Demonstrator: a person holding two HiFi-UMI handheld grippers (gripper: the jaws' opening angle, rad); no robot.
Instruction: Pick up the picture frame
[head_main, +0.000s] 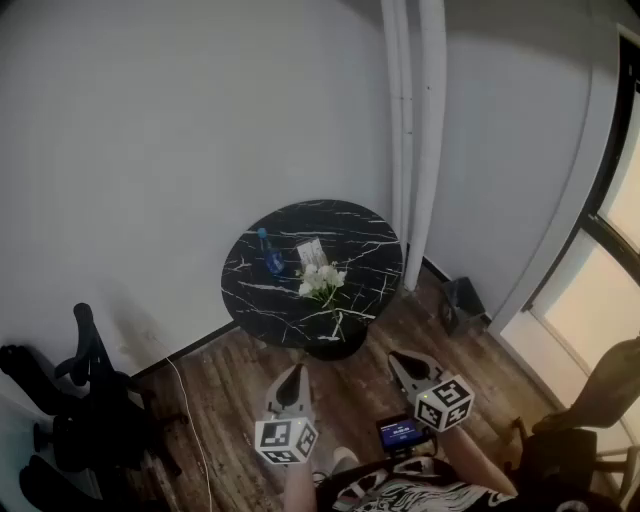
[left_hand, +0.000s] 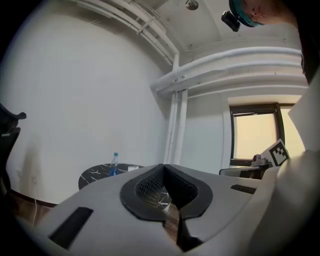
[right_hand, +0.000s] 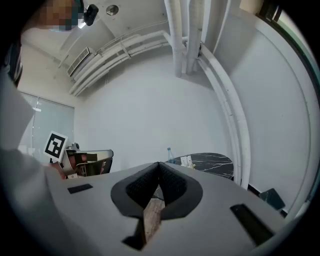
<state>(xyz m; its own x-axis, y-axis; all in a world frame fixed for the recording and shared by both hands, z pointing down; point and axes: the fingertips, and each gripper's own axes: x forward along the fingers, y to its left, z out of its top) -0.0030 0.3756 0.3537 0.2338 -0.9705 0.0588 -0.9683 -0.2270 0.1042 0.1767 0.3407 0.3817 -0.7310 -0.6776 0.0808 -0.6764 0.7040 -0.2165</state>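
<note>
Left gripper (head_main: 293, 374) and right gripper (head_main: 398, 359) are held closed and empty, so one should probably be opened before the picture frame (head_main: 312, 252) is reached.

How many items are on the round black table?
3: a blue bottle at the left, a picture frame in the middle, white flowers toward the near edge. Smaller items could be hidden.

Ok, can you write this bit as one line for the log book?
stage: before the pick | left tool: shut, empty | right tool: shut, empty | picture frame: on table, untouched, near flowers and bottle
</note>
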